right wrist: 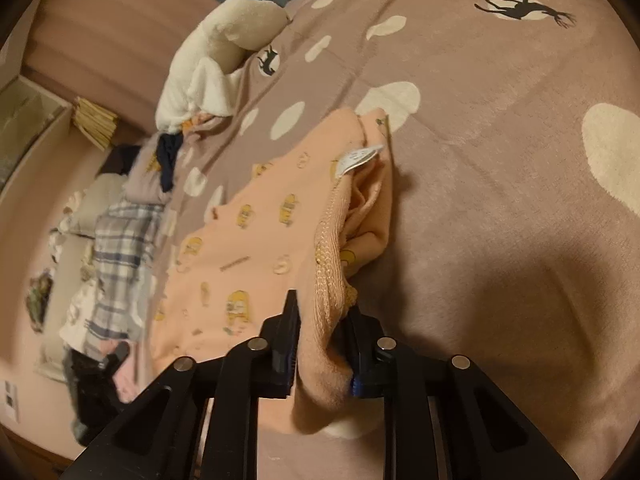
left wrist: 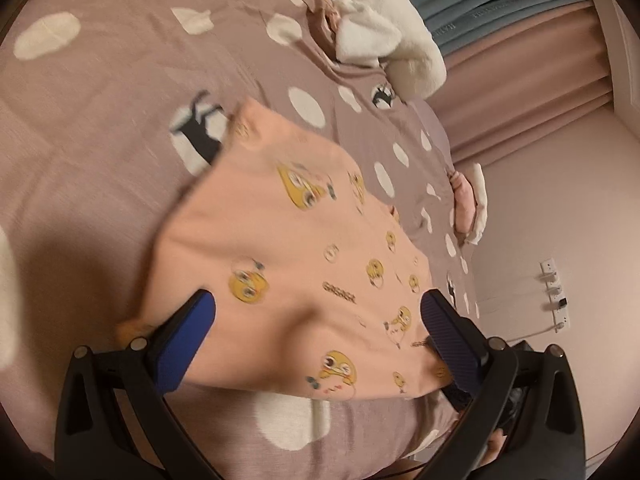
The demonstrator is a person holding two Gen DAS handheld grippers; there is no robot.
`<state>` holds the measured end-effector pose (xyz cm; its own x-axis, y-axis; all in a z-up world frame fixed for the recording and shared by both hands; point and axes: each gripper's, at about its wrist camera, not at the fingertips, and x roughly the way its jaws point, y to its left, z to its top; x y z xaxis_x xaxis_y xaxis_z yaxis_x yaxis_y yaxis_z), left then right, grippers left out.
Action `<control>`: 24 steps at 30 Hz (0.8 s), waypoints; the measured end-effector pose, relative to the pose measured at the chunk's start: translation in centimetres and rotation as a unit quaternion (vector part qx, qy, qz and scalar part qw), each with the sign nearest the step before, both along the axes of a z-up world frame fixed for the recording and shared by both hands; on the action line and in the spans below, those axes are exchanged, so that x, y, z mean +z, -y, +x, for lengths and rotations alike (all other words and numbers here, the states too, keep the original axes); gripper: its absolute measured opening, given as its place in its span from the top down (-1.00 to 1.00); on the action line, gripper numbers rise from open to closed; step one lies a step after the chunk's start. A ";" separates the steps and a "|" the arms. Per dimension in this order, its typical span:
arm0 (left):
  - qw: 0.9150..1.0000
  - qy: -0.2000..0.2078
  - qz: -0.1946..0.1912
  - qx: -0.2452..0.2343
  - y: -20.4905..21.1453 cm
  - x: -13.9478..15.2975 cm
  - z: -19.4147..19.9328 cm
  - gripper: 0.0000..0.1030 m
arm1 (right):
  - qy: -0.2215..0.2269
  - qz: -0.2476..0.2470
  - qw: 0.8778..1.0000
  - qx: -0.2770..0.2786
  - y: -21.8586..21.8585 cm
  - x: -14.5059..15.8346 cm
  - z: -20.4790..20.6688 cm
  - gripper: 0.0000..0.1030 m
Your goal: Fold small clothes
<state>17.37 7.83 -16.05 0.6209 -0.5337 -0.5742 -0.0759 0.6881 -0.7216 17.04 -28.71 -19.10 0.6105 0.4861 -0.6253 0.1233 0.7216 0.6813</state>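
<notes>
A small peach garment (left wrist: 312,264) with yellow cartoon prints lies on the taupe bedspread (left wrist: 100,140) with white dots. My left gripper (left wrist: 318,312) is open just above the garment, its blue pads (left wrist: 188,340) spread wide over the near part. In the right wrist view my right gripper (right wrist: 322,320) is shut on the peach garment (right wrist: 256,248) at its ribbed waistband (right wrist: 330,280), with the fabric bunched between the jaws. A white label (right wrist: 358,158) shows at the garment's far end.
A white fluffy item (left wrist: 384,28) lies at the bed's far edge. A pile of other clothes, with a plaid piece (right wrist: 120,256), lies at the left in the right wrist view. Pink curtains (left wrist: 520,72) and a wall power strip (left wrist: 554,296) are beyond the bed.
</notes>
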 end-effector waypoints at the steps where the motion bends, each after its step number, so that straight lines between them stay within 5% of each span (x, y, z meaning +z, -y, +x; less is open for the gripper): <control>1: 1.000 0.002 0.004 0.005 -0.3 0.2 0.0 -0.99 | 0.004 0.006 1.000 -0.001 -0.1 0.4 0.0 0.57; 8: 0.996 -0.018 0.023 0.090 -4.8 -0.3 -0.4 -0.99 | 0.059 -0.021 0.998 0.028 -3.7 4.3 1.4 0.57; 13: 0.994 -0.033 -0.013 0.099 -6.7 -0.7 -0.6 -0.99 | 0.080 -0.030 0.994 0.073 -7.6 5.6 2.5 0.57; 20: 0.993 -0.024 0.018 0.115 -7.6 0.4 -1.3 -0.99 | 0.077 -0.052 0.986 0.139 -14.7 5.4 4.5 0.57; 24: 0.992 -0.033 0.001 0.125 -9.0 0.1 -1.5 -0.99 | 0.069 -0.054 0.979 0.185 -18.7 4.8 4.9 0.57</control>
<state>15.85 16.82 -15.98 0.6942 -0.3675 -0.6189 -0.2910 0.6432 -0.7083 21.96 -9.96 -14.28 0.4869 0.6250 -0.6101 -0.2475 0.7686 0.5899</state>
